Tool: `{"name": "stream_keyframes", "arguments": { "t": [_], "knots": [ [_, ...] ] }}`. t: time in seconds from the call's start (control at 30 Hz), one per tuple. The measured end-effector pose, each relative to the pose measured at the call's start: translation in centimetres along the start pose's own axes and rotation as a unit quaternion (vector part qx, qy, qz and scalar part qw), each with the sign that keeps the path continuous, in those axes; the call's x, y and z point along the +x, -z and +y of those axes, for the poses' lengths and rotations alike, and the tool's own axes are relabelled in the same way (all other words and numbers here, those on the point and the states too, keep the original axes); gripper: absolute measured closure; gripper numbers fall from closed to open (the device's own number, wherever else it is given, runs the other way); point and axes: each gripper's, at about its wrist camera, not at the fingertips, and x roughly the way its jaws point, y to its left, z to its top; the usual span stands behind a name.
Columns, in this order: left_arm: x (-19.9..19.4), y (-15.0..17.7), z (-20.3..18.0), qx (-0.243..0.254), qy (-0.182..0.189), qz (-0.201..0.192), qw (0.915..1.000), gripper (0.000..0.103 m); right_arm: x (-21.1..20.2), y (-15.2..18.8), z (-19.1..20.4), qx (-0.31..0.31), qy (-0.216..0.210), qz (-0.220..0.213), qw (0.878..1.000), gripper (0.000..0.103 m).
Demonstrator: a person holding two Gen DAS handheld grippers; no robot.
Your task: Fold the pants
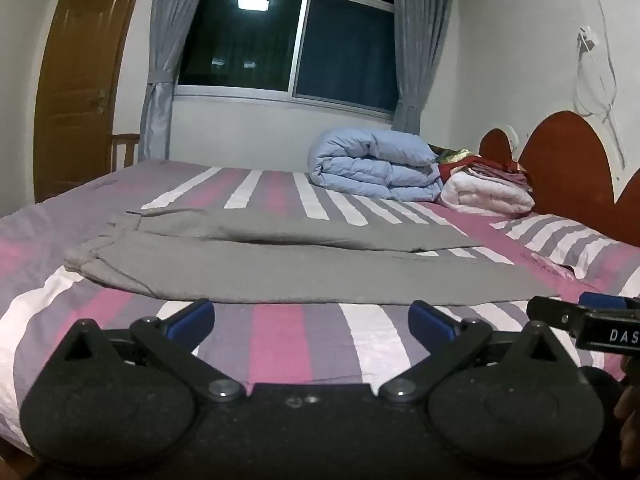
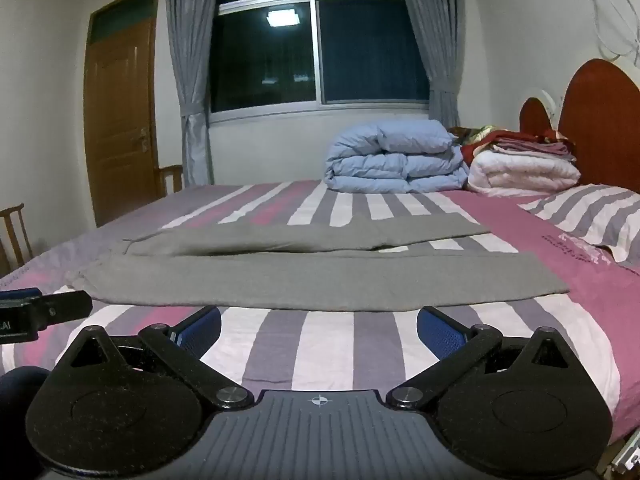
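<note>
Grey pants point(image 1: 280, 264) lie spread flat across the striped bed point(image 1: 280, 344), waistband at the left, both legs running to the right. The right wrist view shows the same pants point(image 2: 320, 280), the near leg ending at the right. My left gripper point(image 1: 312, 318) hovers over the sheet just short of the near leg, jaws wide and nothing between the blue pads. My right gripper point(image 2: 320, 326) stands the same way, open and empty, close to the near leg's edge. The right gripper's finger point(image 1: 560, 312) shows at the right edge of the left wrist view.
A folded light blue duvet point(image 1: 376, 164) and a stack of white and red bedding point(image 1: 488, 188) sit at the far right by the red headboard point(image 1: 568, 160). A striped pillow point(image 2: 596, 216) lies right of the pants. Wooden door point(image 2: 120, 120), chair point(image 2: 16, 224), curtained window behind.
</note>
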Motion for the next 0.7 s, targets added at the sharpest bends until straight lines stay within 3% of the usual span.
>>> {"name": "stream_keyframes", "arguments": {
  "t": [0.13,0.7],
  "knots": [
    [0.4,0.1,-0.4,0.02,-0.009,0.004,0.9997,0.006,-0.1,0.1,0.0,0.012,-0.005,-0.007,1.0,0.0],
    [0.0,0.2,-0.6,0.015,-0.009,-0.007,0.9998,0.006,0.4,0.3,-0.1,0.005,-0.001,-0.001,1.0,0.0]
  ]
}}
